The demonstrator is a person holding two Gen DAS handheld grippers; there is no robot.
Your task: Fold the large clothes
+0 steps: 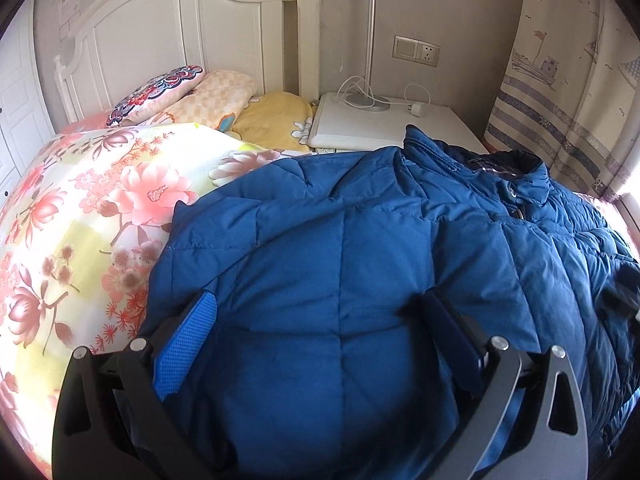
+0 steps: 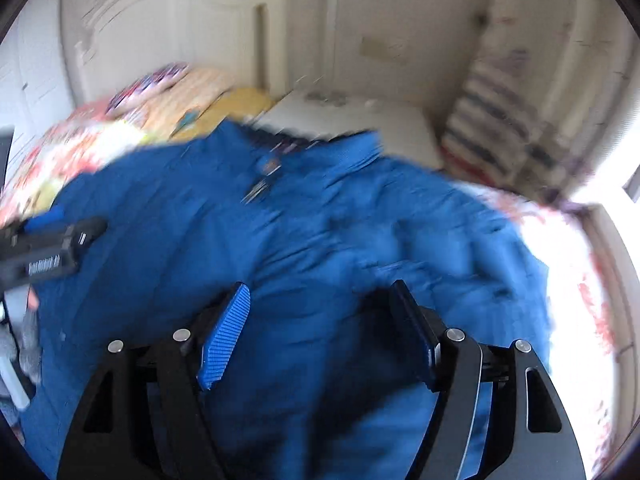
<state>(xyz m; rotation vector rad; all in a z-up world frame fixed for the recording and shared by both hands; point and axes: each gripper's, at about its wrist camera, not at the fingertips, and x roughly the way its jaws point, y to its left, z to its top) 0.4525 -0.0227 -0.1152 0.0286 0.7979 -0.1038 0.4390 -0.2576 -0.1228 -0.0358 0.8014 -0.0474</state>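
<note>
A blue quilted puffer jacket (image 1: 340,248) lies spread on the bed, its collar (image 1: 516,176) toward the nightstand. My left gripper (image 1: 320,312) is open, its blue-padded fingers (image 1: 188,340) spread wide just above the jacket's left part. The right wrist view is motion-blurred. There the jacket (image 2: 320,220) fills the middle, and my right gripper (image 2: 320,308) is open above its lower part. The left gripper (image 2: 60,240) shows at the left edge over the jacket.
A floral duvet (image 1: 80,220) covers the bed to the left. Pillows (image 1: 192,96) lie by the white headboard (image 1: 180,32). A white nightstand (image 1: 392,124) holds a lamp base and charger cable. A striped curtain (image 1: 568,100) hangs at right.
</note>
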